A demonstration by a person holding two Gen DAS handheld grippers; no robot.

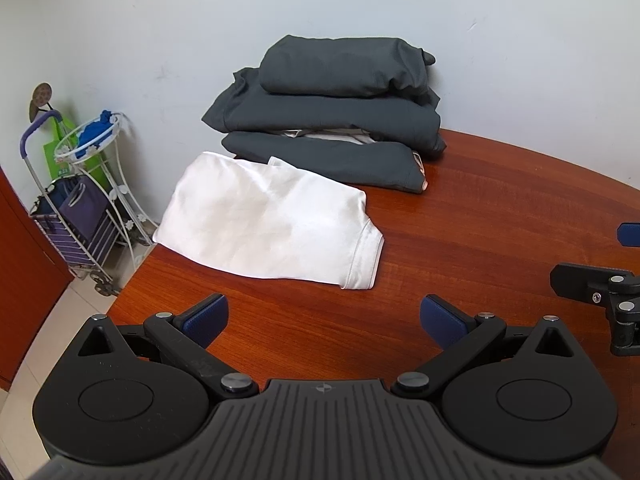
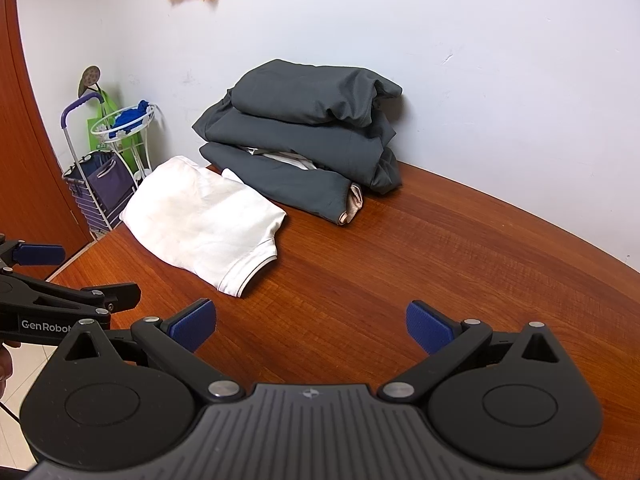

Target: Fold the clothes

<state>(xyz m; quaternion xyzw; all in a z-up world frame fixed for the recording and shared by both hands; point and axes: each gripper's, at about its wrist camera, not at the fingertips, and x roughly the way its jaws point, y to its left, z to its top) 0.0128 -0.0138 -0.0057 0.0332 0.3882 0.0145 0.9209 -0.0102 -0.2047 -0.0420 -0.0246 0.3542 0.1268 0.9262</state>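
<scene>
A folded white garment [image 1: 272,220] lies flat on the reddish wooden table [image 1: 480,220], and everything else sits in relation to it. Just behind it, toward the pale wall [image 1: 480,40], rises a stack of dark grey folded clothes [image 1: 332,112], its lowest piece touching or nearly touching the white garment's far edge. A strip of lighter fabric shows between the grey layers. To the white garment's left, beyond the table edge and on the floor, stand a purple shopping trolley [image 1: 76,220] and a white wire stand [image 1: 100,160] holding something blue.

The left gripper [image 1: 324,320] hovers over bare wood on the near side of the white garment, apart from it, its blue-padded fingers [image 1: 206,318] spread wide with nothing between them. The right gripper [image 2: 310,326] hangs likewise on the near side of the garment and further to its right, its fingers [image 2: 428,328] also spread wide and empty. In the right wrist view the left gripper [image 2: 44,256] appears at the left edge, near the table's corner below the white garment [image 2: 200,220].
</scene>
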